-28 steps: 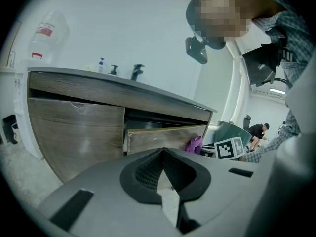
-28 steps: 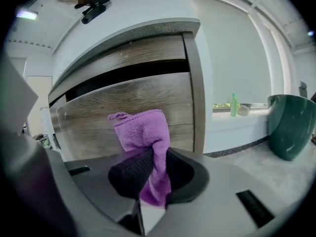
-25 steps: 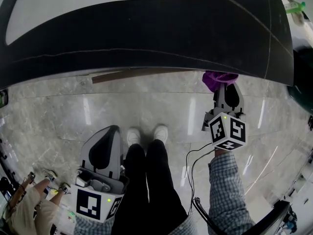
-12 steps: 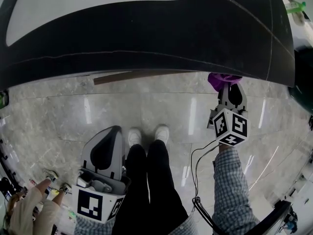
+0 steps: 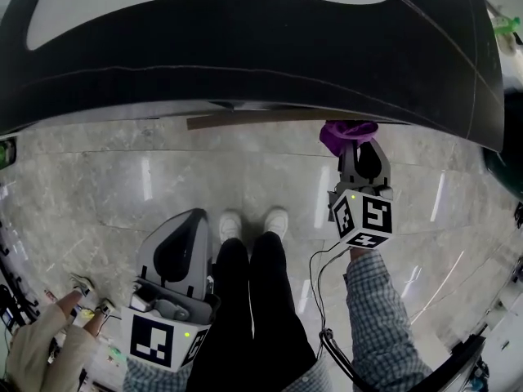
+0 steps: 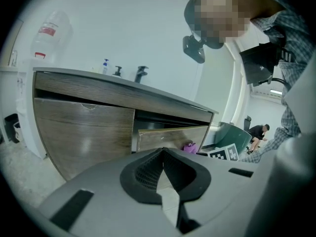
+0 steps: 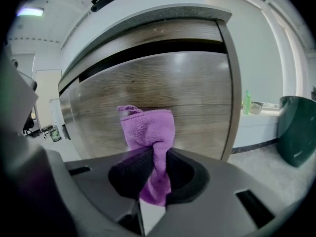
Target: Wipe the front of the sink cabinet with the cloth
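Observation:
The purple cloth (image 7: 148,127) is clamped in my right gripper (image 7: 155,154), its bunched top lying close against the wood-grain front of the sink cabinet (image 7: 187,93). From the head view, the cloth (image 5: 346,132) sits right under the dark counter's edge (image 5: 245,80), with the right gripper (image 5: 359,152) pointing at the cabinet. My left gripper (image 5: 184,223) hangs low beside the person's legs, shut with nothing in it. In the left gripper view its jaws (image 6: 163,156) are closed; the cabinet fronts (image 6: 84,132) and the cloth (image 6: 189,146) show beyond.
A dark green bin (image 7: 296,130) and a green bottle (image 7: 246,102) stand right of the cabinet. A tap (image 6: 141,73) and pump bottles (image 6: 105,65) sit on the counter. The person's white shoes (image 5: 249,221) face the cabinet. Another person's hand (image 5: 33,354) is at lower left.
The right gripper with the cloth moved a little right, then back left along the cabinet front. The left gripper stayed where it was.

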The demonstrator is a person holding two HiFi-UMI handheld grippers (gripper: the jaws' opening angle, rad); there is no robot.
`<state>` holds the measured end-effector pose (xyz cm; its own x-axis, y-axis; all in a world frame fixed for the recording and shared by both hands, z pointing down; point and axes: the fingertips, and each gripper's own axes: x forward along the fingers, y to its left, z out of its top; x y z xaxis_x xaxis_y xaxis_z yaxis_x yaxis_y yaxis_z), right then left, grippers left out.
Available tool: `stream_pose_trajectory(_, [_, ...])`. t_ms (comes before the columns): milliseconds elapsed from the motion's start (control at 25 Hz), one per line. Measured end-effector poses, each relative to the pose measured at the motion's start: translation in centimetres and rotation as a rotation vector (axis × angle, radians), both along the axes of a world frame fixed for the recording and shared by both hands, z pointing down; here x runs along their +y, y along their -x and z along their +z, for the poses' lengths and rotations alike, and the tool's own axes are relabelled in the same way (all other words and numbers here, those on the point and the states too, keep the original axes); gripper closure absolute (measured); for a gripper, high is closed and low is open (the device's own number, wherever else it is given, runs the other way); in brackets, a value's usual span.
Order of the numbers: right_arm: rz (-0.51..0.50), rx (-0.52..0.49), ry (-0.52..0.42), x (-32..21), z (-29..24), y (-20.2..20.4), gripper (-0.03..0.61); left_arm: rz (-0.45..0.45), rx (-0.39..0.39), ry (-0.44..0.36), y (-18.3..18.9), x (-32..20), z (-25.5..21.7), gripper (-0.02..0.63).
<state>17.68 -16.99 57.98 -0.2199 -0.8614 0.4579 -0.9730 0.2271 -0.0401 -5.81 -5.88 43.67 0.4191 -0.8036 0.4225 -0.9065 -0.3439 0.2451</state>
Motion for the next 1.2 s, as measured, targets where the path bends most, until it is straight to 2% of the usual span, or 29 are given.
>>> stream_pose_trajectory(320, [-0.062, -0.07, 0.012, 0.9, -0.1, 6.9, 0.505, -0.042, 0.005, -0.002, 2.8, 1.0, -0.1, 0.603])
stream_pose_trajectory(760, [-0.295, -0.047, -0.018, 2.6, -0.1, 17.3, 0.505, -0.102, 0.003, -0.007, 7.2, 2.8, 0.3, 0.603])
stream_pose_trajectory(1200, [-0.432, -0.036, -0.018, 3.6, 0.8, 24.5, 0.505, -0.164, -0.003, -0.017, 10.8, 4.3, 0.1, 0.603])
